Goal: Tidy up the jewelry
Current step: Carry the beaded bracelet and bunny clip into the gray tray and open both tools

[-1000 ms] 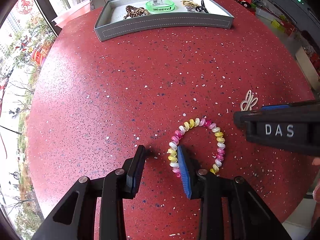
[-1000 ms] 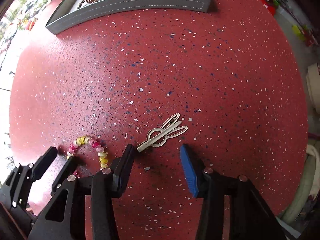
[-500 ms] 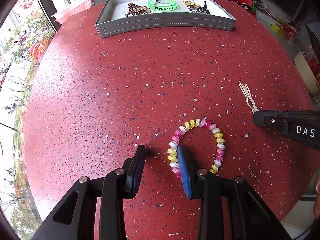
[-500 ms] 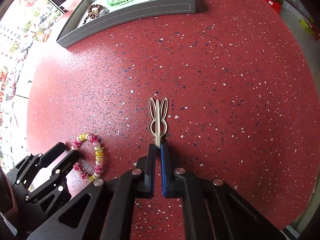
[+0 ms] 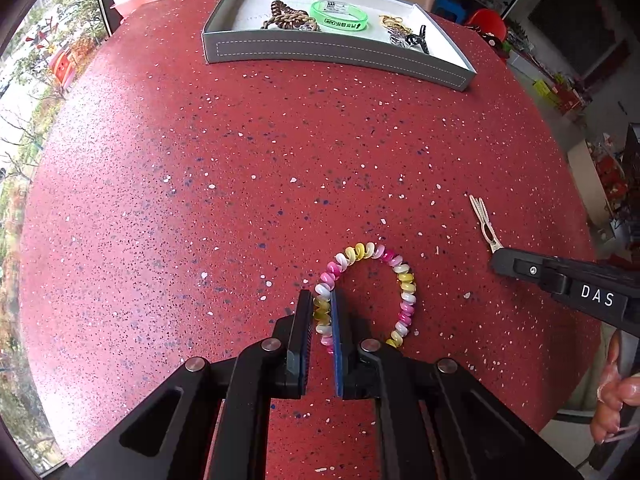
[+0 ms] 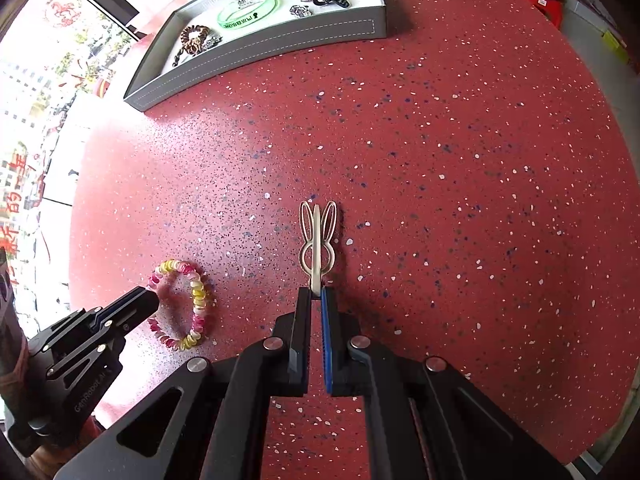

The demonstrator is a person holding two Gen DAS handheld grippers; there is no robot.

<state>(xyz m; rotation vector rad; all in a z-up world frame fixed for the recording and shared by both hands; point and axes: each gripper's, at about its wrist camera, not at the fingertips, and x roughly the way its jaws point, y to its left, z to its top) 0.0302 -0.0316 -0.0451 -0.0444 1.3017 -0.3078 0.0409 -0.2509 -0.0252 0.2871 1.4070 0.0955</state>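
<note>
A pink, yellow and white spiral hair tie [image 5: 404, 292] [image 6: 196, 292] lies on the red speckled table [image 5: 240, 200]. My left gripper [image 5: 321, 296] [image 6: 154, 300] is closing on its left side, and both pads press the coil. A pale rabbit-shaped hair clip [image 6: 316, 240] [image 5: 486, 224] points away from me. My right gripper [image 6: 316, 292] [image 5: 498, 258] is shut on the clip's tail end. A grey tray [image 5: 336, 50] [image 6: 260, 46] sits at the table's far edge.
The tray holds a brown coil tie [image 5: 286, 18], a green band [image 5: 338, 16], a black claw clip [image 5: 418, 38] and gold pieces. A person's hand [image 5: 616, 396] shows at the lower right. Chairs and clutter stand beyond the table.
My left jaws closed from wide apart onto the spiral hair tie. The right gripper shut on the rabbit clip, turned it straight ahead, and drew it slightly right.
</note>
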